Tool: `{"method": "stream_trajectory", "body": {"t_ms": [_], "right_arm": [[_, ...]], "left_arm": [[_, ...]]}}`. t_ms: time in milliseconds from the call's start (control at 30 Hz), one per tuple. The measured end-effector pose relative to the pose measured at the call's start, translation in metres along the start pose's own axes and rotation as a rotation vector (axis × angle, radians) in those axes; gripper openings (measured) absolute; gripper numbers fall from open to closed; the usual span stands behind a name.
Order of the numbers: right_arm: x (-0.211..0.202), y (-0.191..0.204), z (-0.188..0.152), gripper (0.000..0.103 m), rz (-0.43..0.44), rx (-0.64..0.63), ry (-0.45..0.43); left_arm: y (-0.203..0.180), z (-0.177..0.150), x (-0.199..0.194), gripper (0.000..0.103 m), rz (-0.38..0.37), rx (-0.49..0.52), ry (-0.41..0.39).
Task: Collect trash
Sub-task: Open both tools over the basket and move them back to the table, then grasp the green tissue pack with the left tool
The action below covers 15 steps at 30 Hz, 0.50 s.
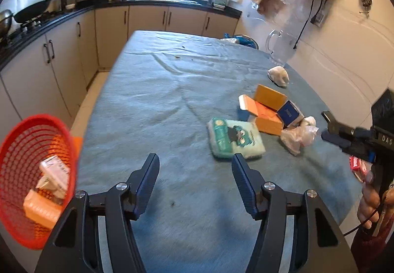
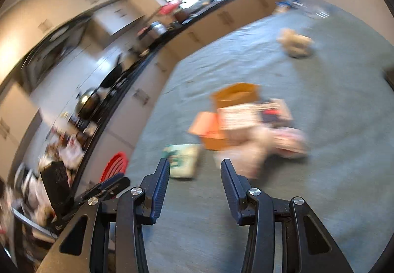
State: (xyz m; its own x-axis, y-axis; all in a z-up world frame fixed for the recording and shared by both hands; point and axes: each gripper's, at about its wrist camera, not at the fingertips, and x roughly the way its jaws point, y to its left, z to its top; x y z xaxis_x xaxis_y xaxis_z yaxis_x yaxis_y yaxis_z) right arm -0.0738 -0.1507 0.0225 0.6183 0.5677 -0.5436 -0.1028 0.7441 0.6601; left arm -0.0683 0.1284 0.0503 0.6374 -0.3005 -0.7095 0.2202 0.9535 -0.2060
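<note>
Collection appears part done: the red basket (image 1: 32,174), lower left of the left wrist view, already holds some boxes. Both the left gripper (image 1: 194,174) and right gripper (image 2: 194,177) are spread and empty. Remaining trash sits right of centre: the tissue pack (image 1: 235,137), orange boxes (image 1: 267,110) and crumpled plastic bag (image 1: 299,135); the next move likely calls for closing on one piece.

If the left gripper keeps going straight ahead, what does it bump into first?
Probably the tissue pack. The left gripper is open and empty, and the pack lies just ahead, nearer its right finger; depth is hard to judge.
</note>
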Motion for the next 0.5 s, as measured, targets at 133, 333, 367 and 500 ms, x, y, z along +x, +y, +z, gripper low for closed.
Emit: {"method": "stream_trajectory", "body": {"t_ms": [133, 333, 367, 500], "right_arm": [[0.000, -0.026, 0.005, 0.049, -0.022, 0.093, 0.008], [0.024, -0.034, 0.011, 0.053, 0.007, 0.152, 0.054], [0.027, -0.035, 0.012, 0.053, 0.006, 0.153, 0.057], [0.033, -0.031, 0.017, 0.053, -0.005, 0.160, 0.056]], "left_arm": [[0.000, 0.016, 0.019, 0.062, -0.027, -0.035, 0.021], [-0.004, 0.043, 0.054, 0.063, -0.070, -0.048, 0.068], [-0.007, 0.048, 0.061, 0.063, -0.080, -0.038, 0.079], [-0.015, 0.061, 0.086, 0.063, -0.087, -0.002, 0.110]]}}
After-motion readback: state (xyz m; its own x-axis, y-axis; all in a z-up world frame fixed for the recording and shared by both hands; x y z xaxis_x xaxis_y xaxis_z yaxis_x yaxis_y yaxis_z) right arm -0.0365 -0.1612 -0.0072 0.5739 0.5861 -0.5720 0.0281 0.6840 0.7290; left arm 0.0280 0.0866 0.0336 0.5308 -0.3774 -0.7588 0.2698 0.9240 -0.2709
